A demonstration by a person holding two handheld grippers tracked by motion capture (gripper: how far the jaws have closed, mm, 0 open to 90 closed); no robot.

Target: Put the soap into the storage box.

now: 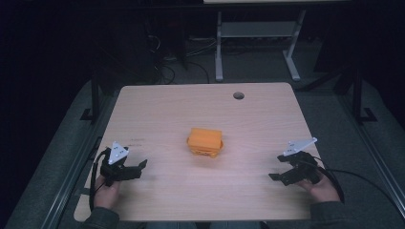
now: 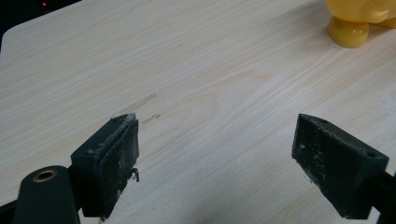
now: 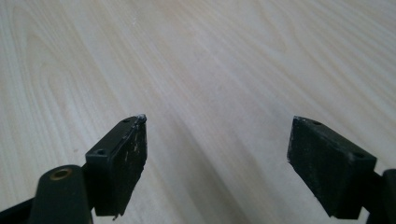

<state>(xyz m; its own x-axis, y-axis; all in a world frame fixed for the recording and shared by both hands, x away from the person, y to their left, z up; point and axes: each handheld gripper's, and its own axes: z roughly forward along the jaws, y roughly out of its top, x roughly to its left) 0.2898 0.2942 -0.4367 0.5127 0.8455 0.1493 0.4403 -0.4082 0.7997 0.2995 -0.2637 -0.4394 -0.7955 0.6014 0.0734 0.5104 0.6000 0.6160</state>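
Orange toy: it sat near the middle of the surface, ahead of both of your claws and between them, touching neither.

Left claw: you held it low at the near left of the surface, jaws standing apart with nothing between them; its fingertips framed bare wood in the left gripper view.

Right claw: you held it at the near right, jaws likewise spread and empty; its fingertips looked along plain wood grain in the right gripper view.

Direction from left claw: the toy lay forward and to that claw's right; in the left gripper view a rounded yellow-orange foot of the toy sat at the upper right corner, well off the line between the jaws.

Direction from right claw: the toy lay forward and to that claw's left, well apart.

Long axis: the toy's boxy body ran roughly left to right across the surface, slightly skewed, so its short ends faced outward toward your two claws.

Nearer hand: the left claw looked a little closer, though the margin was small.

Judgement for the move: you would have needed to swing the left claw rightward to bring the toy between its jaws.
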